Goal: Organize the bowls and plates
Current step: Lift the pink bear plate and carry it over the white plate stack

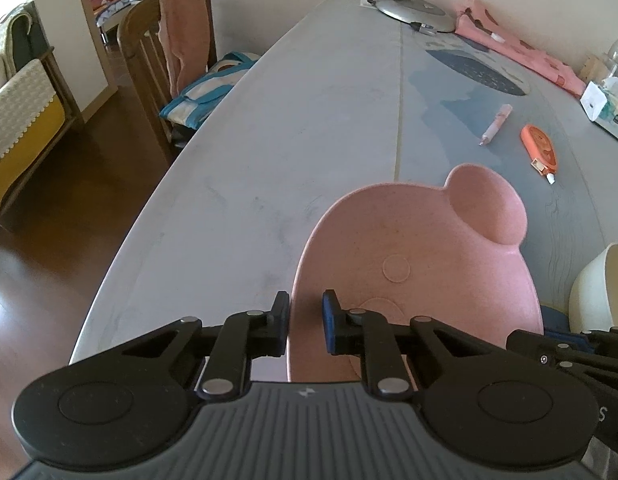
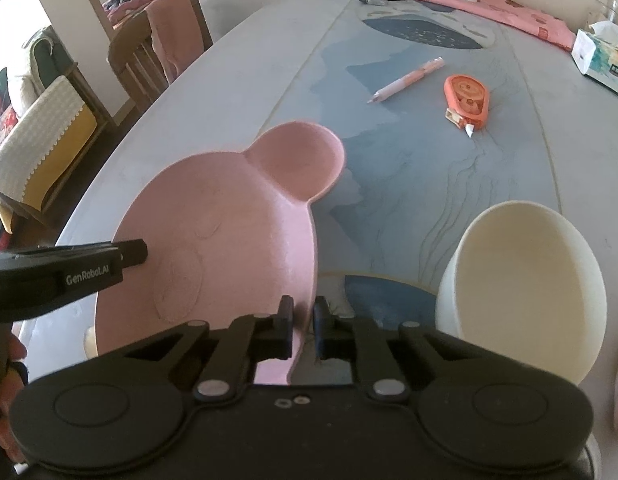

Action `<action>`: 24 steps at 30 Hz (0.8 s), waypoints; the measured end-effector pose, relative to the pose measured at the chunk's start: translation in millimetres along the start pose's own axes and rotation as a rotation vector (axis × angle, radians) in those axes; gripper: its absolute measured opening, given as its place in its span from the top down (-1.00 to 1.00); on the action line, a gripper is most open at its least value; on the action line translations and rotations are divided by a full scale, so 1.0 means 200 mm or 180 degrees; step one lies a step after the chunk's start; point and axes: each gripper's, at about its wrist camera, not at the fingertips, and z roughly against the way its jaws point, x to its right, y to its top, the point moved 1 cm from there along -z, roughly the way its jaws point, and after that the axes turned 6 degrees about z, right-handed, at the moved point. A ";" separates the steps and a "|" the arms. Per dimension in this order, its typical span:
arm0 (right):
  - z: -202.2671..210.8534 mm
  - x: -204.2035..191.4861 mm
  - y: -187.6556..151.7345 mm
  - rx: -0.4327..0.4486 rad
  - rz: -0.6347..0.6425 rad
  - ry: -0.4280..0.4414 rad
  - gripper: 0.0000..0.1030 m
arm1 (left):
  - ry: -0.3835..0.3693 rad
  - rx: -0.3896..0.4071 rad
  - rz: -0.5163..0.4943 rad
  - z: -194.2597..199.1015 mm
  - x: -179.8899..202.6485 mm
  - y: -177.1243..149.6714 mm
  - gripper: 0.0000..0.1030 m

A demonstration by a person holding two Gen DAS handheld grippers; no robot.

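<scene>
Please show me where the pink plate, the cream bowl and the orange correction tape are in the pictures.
pink plate (image 2: 237, 216): right wrist view, on its inner floor.
cream bowl (image 2: 521, 280): right wrist view, on its inner wall.
orange correction tape (image 2: 467, 96): right wrist view, on its casing.

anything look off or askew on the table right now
The pink bear-shaped plate sits tilted, its far ear raised off the table, pinched at opposite rims by the left gripper and right gripper. Nothing spilled or damaged.

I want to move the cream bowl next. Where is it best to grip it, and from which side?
Grip the cream bowl by its thin rim, on the near edge, coming from above with one finger inside and one outside. It stands upright and open, and its rounded wall looks too wide to span.
</scene>
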 end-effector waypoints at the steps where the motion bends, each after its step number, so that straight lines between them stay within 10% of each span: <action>1: 0.01 0.00 0.00 0.0009 0.0001 0.0007 0.80 | 0.0004 0.0014 -0.0008 0.01 0.00 0.00 0.70; 24: 0.38 -0.04 -0.06 0.0256 0.0011 0.0066 0.83 | -0.0119 0.0261 0.0066 0.46 -0.05 -0.09 0.72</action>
